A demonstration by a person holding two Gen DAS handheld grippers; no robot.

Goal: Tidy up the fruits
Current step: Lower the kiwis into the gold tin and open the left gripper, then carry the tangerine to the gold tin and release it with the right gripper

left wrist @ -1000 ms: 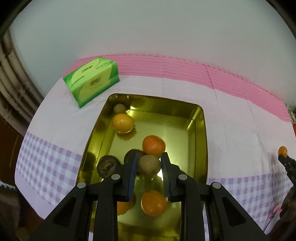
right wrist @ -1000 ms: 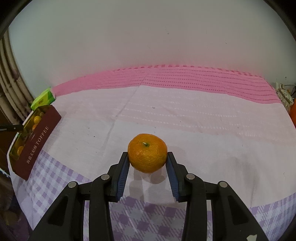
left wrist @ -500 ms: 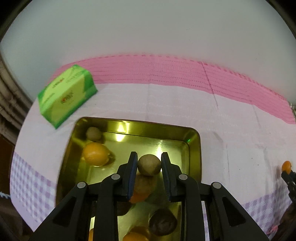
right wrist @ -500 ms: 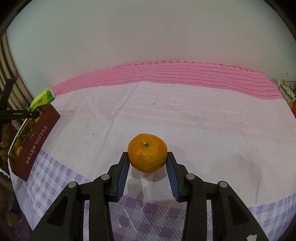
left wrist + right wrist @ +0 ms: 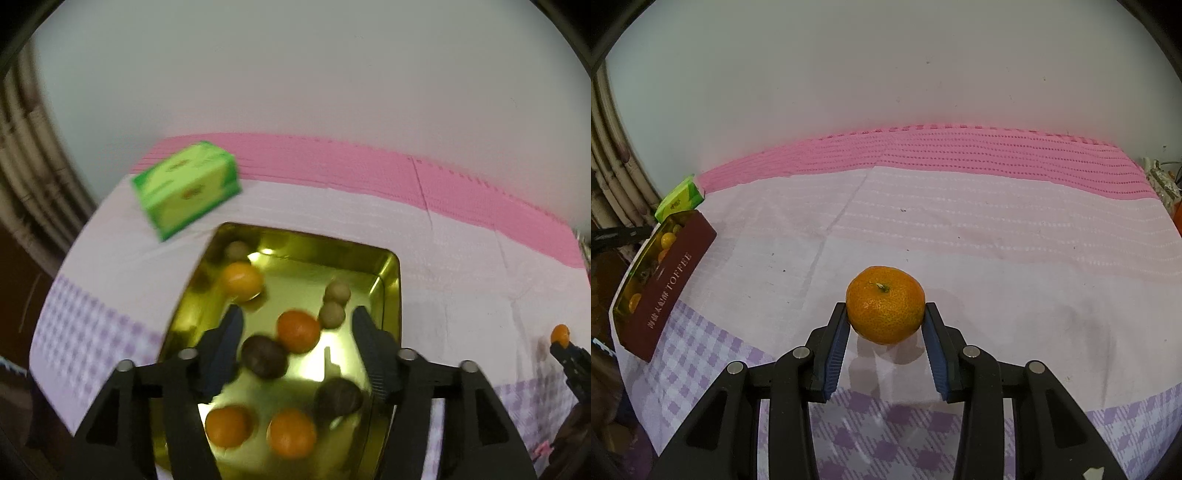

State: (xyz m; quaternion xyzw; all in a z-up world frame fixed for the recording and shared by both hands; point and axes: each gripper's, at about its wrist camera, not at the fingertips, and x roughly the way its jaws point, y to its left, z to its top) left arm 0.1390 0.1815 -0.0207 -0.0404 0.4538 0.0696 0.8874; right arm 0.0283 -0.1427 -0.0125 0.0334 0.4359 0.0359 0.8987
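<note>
Hovering over the gold tin tray [image 5: 388,266], my left gripper [image 5: 295,325] is sitting with its fingers spread wide and nothing between the pads. Below it, inside the tray, I am seeing a small brownish-green fruit [image 5: 331,314] lying by the right wall, with its mirror image on the shiny floor just above it. An orange [image 5: 298,331] is sitting just left of that fruit, touching or nearly touching a dark round fruit [image 5: 264,356]. A yellower orange [image 5: 242,281] is lying toward the far left corner, with another small brownish fruit [image 5: 237,250] behind it. Two more oranges [image 5: 291,432] and a second dark fruit [image 5: 338,398] are lying at the near end. This view is blurring somewhat. A green box [image 5: 184,188] is standing on the cloth [image 5: 461,280] beyond the tray's far left corner.

On the other side, my right gripper [image 5: 886,319] is pinching a mandarin [image 5: 885,305] between its blue pads, stem facing up, over the pale cloth well to the right of the tray, whose maroon TOFFEE-lettered side wall [image 5: 668,288] is showing at the left edge.
</note>
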